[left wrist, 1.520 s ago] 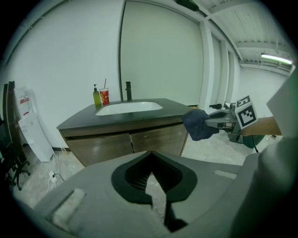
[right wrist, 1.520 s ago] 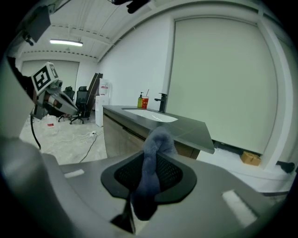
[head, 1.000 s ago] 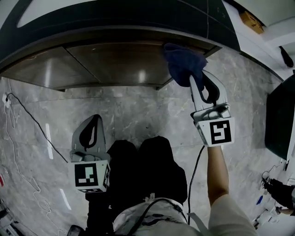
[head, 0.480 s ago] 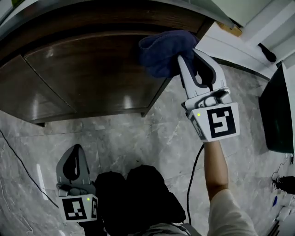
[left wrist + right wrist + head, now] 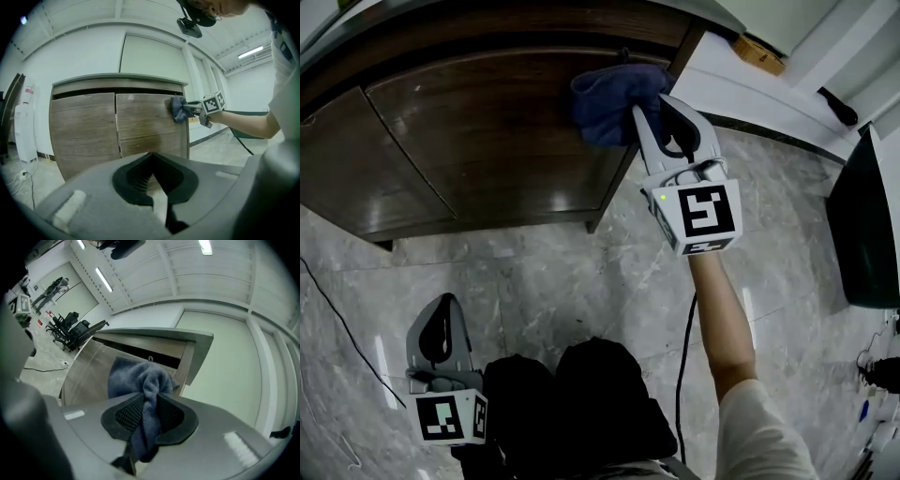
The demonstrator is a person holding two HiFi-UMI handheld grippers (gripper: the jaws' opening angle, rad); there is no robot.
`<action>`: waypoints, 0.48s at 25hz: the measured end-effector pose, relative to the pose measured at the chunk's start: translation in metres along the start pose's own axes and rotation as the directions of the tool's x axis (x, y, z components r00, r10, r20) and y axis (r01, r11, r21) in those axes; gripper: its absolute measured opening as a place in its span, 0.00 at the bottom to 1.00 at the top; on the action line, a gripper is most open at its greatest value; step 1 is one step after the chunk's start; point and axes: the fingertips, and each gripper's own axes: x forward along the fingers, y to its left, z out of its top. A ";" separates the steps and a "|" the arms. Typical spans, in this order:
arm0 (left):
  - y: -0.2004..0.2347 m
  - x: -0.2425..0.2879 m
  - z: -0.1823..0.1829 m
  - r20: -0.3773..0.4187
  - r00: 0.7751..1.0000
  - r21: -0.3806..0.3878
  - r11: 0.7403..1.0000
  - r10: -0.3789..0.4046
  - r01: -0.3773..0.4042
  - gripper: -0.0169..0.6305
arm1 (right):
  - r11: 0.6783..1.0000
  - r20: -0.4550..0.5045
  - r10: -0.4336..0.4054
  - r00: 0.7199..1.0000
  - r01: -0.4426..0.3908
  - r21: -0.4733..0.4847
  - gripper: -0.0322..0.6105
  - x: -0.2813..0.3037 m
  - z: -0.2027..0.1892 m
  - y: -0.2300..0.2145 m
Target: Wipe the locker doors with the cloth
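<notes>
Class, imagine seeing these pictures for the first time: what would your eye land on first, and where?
The blue cloth, clamped in the right gripper and held against the upper right corner of the brown wooden locker door. Next, the left gripper, empty, low beside the person's dark trousers.

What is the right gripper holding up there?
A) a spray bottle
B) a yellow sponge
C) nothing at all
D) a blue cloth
D: the right gripper has its jaws closed on the blue cloth, which sits against the wooden locker door.
</notes>
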 end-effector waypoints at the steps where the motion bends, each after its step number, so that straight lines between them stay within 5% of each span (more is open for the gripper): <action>1: 0.002 -0.003 -0.002 -0.002 1.000 0.001 1.000 0.004 -0.004 0.03 | 1.000 -0.004 -0.002 1.000 0.002 0.010 0.18 -0.001 -0.008 0.004; 12: 0.010 -0.015 -0.020 -0.037 0.999 -0.010 1.000 0.025 -0.025 0.03 | 0.995 -0.226 0.094 0.970 -0.082 0.062 0.18 -0.020 -0.167 0.097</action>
